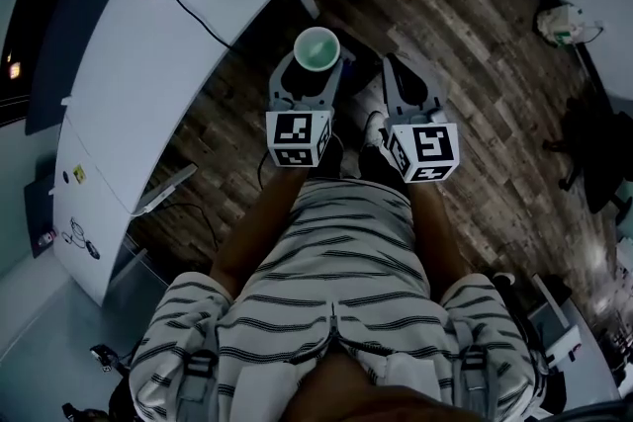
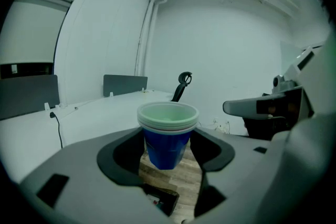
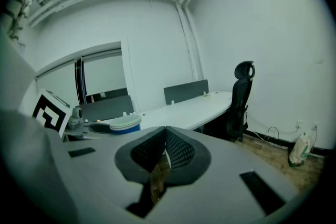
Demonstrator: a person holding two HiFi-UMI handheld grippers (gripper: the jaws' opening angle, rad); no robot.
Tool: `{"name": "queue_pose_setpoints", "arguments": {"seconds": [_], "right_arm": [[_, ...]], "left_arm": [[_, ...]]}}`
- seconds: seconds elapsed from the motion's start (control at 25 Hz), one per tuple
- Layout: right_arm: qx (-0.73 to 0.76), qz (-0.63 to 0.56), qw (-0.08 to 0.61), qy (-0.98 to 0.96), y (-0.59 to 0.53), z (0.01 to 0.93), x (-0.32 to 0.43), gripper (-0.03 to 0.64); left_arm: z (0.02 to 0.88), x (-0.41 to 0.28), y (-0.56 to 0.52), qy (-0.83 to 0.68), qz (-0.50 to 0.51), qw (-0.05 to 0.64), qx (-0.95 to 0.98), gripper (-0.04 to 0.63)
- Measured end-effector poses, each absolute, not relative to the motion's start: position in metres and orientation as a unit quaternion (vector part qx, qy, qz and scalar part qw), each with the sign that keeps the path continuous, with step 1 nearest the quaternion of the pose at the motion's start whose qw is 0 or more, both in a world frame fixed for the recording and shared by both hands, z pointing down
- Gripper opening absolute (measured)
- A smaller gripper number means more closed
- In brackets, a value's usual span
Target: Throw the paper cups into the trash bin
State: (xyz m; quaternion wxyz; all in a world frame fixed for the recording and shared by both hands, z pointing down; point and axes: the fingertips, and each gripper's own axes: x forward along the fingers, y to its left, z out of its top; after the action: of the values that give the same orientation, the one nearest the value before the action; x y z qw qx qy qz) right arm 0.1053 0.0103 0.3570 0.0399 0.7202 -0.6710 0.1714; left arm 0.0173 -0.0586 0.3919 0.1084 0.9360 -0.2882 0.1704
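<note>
Where the paper cups sit is between the left gripper's jaws: nested stack, blue outside, pale green inside, upright, mouth up, hanging over the wood floor. Jaws stand wide and clamp the blue wall from both sides. Stack count unclear; several rims show, can't tell how many. From the head view only the green mouth shows, the lower body is hidden by the jaws. In the right gripper view just the rim and a blue strip show at the left, the rest is cut off by the left gripper. Right gripper has its jaws closed tip to tip, nothing between them. Both grippers are held side by side, close in front of the person's striped clothes, pointing away, marker cubes nearest the body. White desk lies left, office chair far right.
</note>
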Motion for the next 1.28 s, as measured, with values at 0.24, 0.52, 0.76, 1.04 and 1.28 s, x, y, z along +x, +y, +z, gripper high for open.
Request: {"name": "queue_pose_setpoints", "arguments": {"seconds": [0.24, 0.52, 0.76, 1.04, 1.28], "right_arm": [[0.722, 0.196, 0.050, -0.662, 0.017, 0.385, 0.106, 0.017], [0.725, 0.217, 0.060, -0.651, 0.019, 0.411, 0.112, 0.017], [0.725, 0.230, 0.066, -0.646, 0.017, 0.434, 0.114, 0.017], [0.719, 0.254, 0.078, -0.642, 0.013, 0.465, 0.115, 0.017], [0.713, 0.269, 0.082, -0.642, 0.009, 0.493, 0.109, 0.017]], "left_arm": [[0.424, 0.018, -0.051, -0.274, 0.201, 0.120, 0.933, 0.290], [0.462, 0.020, -0.049, -0.260, 0.238, 0.128, 0.927, 0.290], [0.497, 0.023, -0.051, -0.252, 0.260, 0.138, 0.922, 0.290], [0.541, 0.024, -0.056, -0.255, 0.287, 0.158, 0.910, 0.290], [0.576, 0.023, -0.059, -0.253, 0.306, 0.164, 0.903, 0.290]]}}
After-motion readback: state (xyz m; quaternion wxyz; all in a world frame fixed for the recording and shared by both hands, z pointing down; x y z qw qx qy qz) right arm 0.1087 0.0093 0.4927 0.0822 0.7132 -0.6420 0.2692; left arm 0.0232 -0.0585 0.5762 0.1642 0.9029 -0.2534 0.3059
